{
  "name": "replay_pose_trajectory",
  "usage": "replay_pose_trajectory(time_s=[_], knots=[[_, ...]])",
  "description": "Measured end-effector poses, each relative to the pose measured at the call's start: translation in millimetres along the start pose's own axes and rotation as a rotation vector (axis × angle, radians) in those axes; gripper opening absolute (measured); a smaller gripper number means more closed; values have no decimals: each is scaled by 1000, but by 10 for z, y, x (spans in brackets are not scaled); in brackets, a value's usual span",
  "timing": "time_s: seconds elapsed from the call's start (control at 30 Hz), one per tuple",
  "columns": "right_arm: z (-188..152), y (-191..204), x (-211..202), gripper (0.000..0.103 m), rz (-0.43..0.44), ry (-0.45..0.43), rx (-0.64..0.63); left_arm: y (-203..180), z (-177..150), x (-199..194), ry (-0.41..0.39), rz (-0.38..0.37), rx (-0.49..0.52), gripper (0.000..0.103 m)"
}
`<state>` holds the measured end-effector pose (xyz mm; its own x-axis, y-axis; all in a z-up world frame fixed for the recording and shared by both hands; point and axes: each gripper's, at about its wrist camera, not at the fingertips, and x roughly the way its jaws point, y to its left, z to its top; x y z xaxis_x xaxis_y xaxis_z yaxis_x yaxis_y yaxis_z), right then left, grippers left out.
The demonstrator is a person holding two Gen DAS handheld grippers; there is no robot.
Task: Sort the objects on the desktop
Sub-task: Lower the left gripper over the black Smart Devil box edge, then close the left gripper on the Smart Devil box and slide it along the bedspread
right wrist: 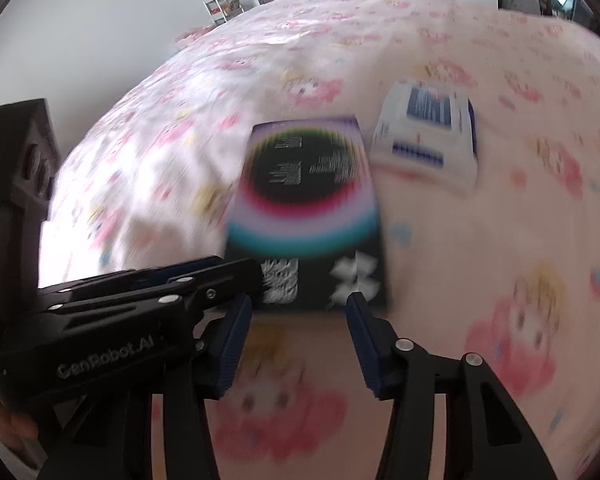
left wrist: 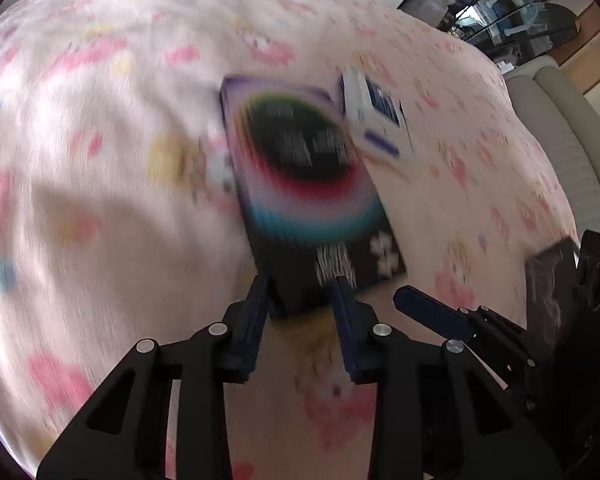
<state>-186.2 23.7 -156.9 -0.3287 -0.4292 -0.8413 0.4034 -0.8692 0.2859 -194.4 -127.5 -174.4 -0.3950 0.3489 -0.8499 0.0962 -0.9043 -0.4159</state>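
I count two boxes on the pink cartoon-print bedspread (left wrist: pixel 100 128): one black box with rainbow rings (left wrist: pixel 300 184) and one white-and-blue box (left wrist: pixel 374 120) touching its far right corner. The black box's long axis runs away from me. My left gripper (left wrist: pixel 302 292) pinches its near left corner. My right gripper (right wrist: pixel 298 312) brackets its near edge; contact is blurred.

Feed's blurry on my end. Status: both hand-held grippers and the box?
Left hand-held gripper clamped on dark box corner. Right hand-held gripper at box's near edge, grip unclear. White box lies against dark box's far corner. Pink printed cloth underneath.
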Motion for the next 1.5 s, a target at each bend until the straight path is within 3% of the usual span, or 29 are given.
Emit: replay_pose_trajectory(time_s=[0.2,0.43,0.57,0.7,0.97,1.2,1.4,1.5], knots=[[-202,-94,-117,47,-1,4,68,111,-127,-53,6,-13,-70,33],[29,-312,-245,47,-64,-71,134,131,100,-107,-43,34,-34,33],[155,-527,-105,47,-49,-62,213,187,192,18,-30,27,-30,34],[248,-520,43,47,-22,-39,201,162,203,105,-25,-10,-32,34],[320,-442,287,49,37,-13,191,160,182,204,-17,-9,-43,33],[326,-527,395,51,72,-3,233,277,223,323,-11,-58,-79,41],[294,-458,266,52,75,-18,226,169,115,134,-74,-47,-52,39],[208,-452,178,52,69,-5,205,86,-22,95,-68,-51,-43,39]])
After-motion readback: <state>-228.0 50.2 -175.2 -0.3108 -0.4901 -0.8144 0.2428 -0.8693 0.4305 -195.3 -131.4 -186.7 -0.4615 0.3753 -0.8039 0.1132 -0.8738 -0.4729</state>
